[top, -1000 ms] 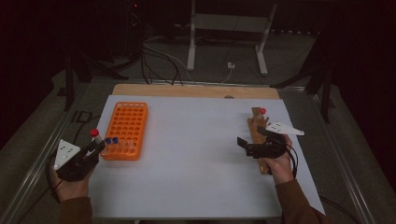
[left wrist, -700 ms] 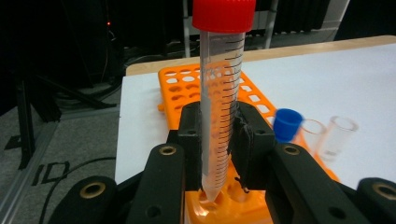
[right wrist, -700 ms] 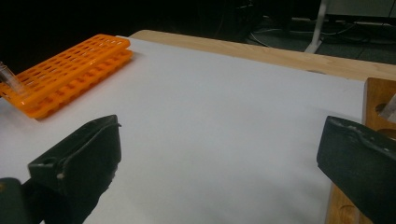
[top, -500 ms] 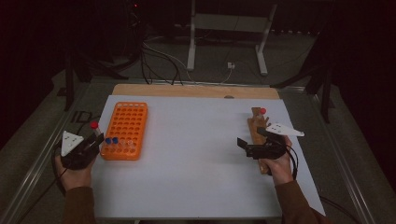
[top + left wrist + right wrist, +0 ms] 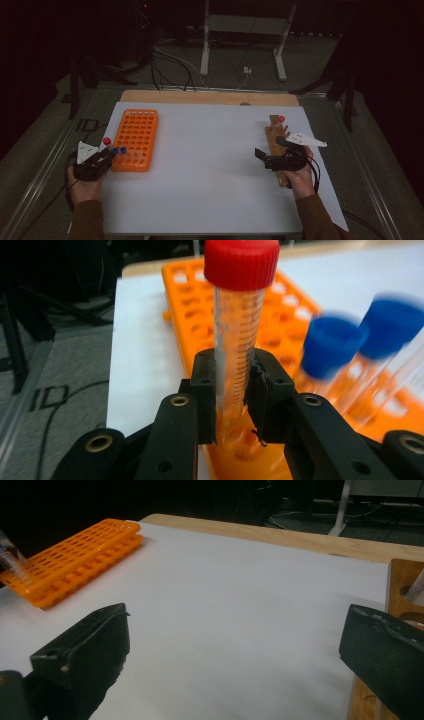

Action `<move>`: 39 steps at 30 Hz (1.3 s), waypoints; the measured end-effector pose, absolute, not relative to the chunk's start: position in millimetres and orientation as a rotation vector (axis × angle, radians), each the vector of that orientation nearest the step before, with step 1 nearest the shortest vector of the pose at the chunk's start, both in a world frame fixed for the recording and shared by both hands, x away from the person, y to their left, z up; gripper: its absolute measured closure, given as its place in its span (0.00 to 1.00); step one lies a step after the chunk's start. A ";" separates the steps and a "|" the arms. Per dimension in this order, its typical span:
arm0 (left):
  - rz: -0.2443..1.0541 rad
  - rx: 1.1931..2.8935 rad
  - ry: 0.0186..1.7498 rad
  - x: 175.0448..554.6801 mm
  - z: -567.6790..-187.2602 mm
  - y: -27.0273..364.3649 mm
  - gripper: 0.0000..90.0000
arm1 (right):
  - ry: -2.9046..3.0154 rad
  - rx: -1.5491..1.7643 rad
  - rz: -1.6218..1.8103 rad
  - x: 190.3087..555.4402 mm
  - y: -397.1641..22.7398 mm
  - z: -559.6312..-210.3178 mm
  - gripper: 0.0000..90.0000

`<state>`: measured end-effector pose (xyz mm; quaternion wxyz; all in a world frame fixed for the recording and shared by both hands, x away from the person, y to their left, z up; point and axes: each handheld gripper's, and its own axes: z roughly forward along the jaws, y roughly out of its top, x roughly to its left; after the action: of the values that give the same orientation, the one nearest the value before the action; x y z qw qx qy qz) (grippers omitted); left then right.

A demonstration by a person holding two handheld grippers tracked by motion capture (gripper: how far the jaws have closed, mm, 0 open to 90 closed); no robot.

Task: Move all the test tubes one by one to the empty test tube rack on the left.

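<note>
Red-capped tube (image 5: 239, 335) clamped in left claw (image 5: 235, 390) at orange rack (image 5: 135, 139) corner; right claw (image 5: 272, 151) wide, nothing in it.

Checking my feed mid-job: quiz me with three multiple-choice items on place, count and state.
1. The orange rack lies on the table's: A left side; B right side; C far middle.
2. Blue-capped tubes in the rack: A none; B two; C five.
3. The left claw is: A wide open; B shut on nothing; C shut on the red-capped tube.

Answers: 1 A, the high view shows it by the person's left hand. 2 B, two blue caps stand together. 3 C, both pads press the tube.
</note>
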<state>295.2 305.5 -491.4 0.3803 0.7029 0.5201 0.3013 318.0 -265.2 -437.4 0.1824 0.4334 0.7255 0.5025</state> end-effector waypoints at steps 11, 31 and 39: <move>0.747 1.801 1.369 296.7 -493.8 307.2 0.75 | 2.054 1.218 1.417 318.0 -264.3 -437.8 0.00; 0.735 1.589 1.345 256.5 -464.9 312.5 0.13 | 2.025 1.221 1.370 325.5 -276.6 -431.5 0.00; 0.713 1.547 1.272 258.9 -447.4 284.4 0.00 | 2.008 1.227 1.294 338.1 -290.8 -424.9 0.00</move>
<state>258.9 284.4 -447.4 0.4863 0.6358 0.5230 0.2929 338.1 -290.8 -424.9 0.2260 0.4452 0.7283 0.4695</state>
